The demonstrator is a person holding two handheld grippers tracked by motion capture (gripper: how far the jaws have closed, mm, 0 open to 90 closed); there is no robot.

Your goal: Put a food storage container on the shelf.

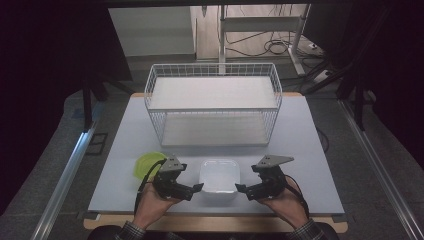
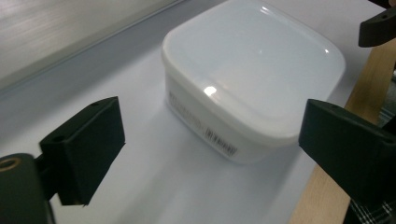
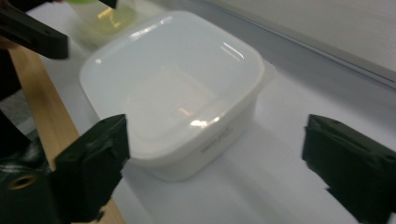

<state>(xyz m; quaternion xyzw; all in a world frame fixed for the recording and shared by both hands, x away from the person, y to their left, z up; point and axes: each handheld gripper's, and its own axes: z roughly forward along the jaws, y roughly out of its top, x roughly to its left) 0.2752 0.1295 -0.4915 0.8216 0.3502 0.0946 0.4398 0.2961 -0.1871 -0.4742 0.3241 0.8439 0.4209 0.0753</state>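
a white lidded container (image 1: 219, 176) is set near the bench's (image 1: 300, 150) front edge, flanked by the left gripper (image 1: 196, 188) and right gripper (image 1: 241, 189); both sets of fingers are held apart, clamping nothing.

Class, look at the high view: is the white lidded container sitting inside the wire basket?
No. The white container sits on the table in front of the wire basket, between the two hand-held grippers.

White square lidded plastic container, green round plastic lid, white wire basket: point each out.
White square lidded plastic container (image 1: 219, 173), high view, centre of its lid.
Green round plastic lid (image 1: 146, 164), high view, its bare left part.
White wire basket (image 1: 212, 110), high view, front top rim.
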